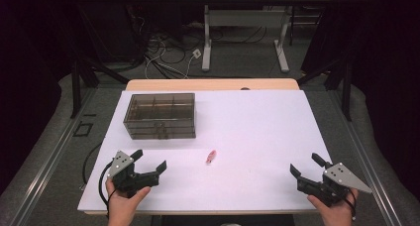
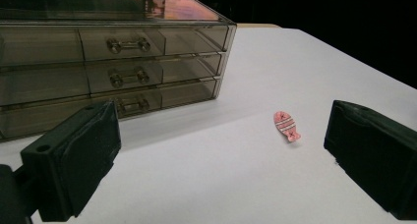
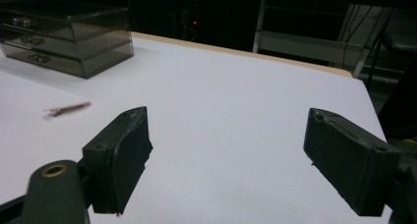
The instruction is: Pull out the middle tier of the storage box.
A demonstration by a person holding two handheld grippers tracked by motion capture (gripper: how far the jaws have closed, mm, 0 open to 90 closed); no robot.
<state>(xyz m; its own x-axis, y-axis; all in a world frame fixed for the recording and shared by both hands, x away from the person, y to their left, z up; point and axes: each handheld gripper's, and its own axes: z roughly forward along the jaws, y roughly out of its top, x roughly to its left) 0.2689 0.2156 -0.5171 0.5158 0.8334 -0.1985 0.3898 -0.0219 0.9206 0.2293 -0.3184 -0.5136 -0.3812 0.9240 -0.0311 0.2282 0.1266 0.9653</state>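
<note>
Nothing is in hand yet: this reads as the approach step, before any grasp. The left claw [image 1: 150,165] rests low at about 7 o'clock on the white worktop [image 1: 257,122], its jaws spread wide with only bare surface between them. The right claw [image 1: 306,168] sits at about 5 o'clock, likewise wide open and holding nothing, well apart from everything else. The small pink fish-shaped piece [image 1: 211,157] lies flat on the worktop near the middle, just short of centre toward 6 o'clock; in the left gripper view it [image 2: 286,126] shows pink with pale stripes, ahead of the jaws and nearer the right-hand one. The smoky clear drawer box [image 1: 160,115] stands at about 10 o'clock, and the left gripper view shows its three drawers [image 2: 123,76] pushed in, each with a small handle. Judging by the layout, the work is likely to put the fish piece into a drawer. The next move would call for the left claw to travel toward 2 o'clock, straddle the thin piece and close gently, since it lies flat and offers little edge; a drawer must also be pulled open by its handle.
</note>
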